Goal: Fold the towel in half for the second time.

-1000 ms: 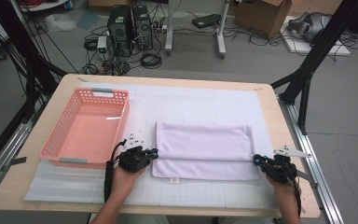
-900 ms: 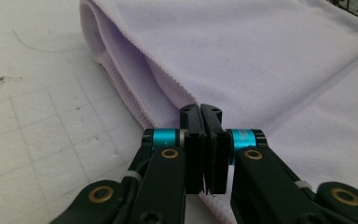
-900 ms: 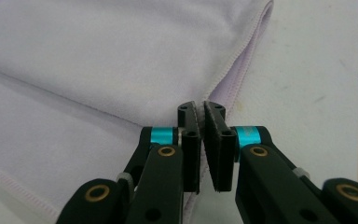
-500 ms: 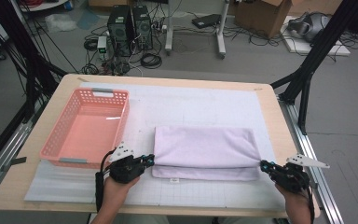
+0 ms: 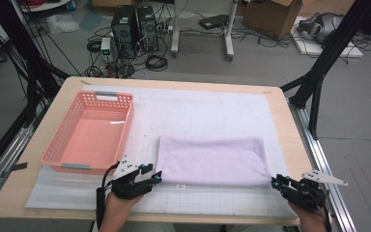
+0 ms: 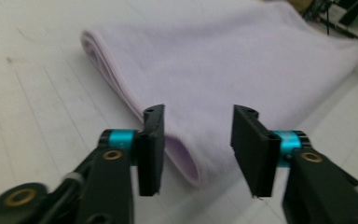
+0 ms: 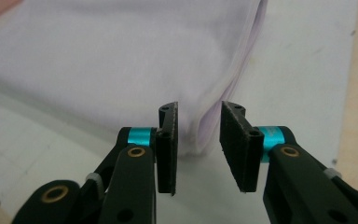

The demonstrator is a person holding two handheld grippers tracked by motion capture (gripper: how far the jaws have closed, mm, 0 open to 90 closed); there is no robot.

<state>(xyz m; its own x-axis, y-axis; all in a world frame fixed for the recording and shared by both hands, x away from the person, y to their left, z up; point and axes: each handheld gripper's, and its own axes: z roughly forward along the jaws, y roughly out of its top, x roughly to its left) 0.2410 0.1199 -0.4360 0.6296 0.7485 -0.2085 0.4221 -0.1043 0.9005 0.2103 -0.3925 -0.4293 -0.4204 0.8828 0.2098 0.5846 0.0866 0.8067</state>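
Both tongs had just let go of the towel (image 5: 211, 161), their jaws having been opening within the last half second, and both had drawn back toward the near edge of the worktop (image 5: 290, 121); the towel, which a second ago showed a narrower upper layer with a strip of the lower layer along its near side, now lay folded flat with its edges met.

Left of the towel sat a pink basket (image 5: 90, 134), its near rim just beyond the left tongs. The left tongs (image 5: 155, 179) lay just off the towel's near left corner, released; in the left gripper view (image 6: 198, 140) the corner's rounded fold reached in between the two parted jaws, and whether it brushed the left jaw could not be told, while the right jaw stood clear of it.

The towel itself, pale lilac, lay on the white mat (image 5: 198, 111) that covers the worktop, right of the basket and in the near half of the mat, long side running left to right.

At the towel's near right corner the right tongs (image 5: 276, 182) were likewise released. In the right gripper view (image 7: 198, 135) the stacked edges of that corner sat in the gap between the jaws, neither pad pressing on them.
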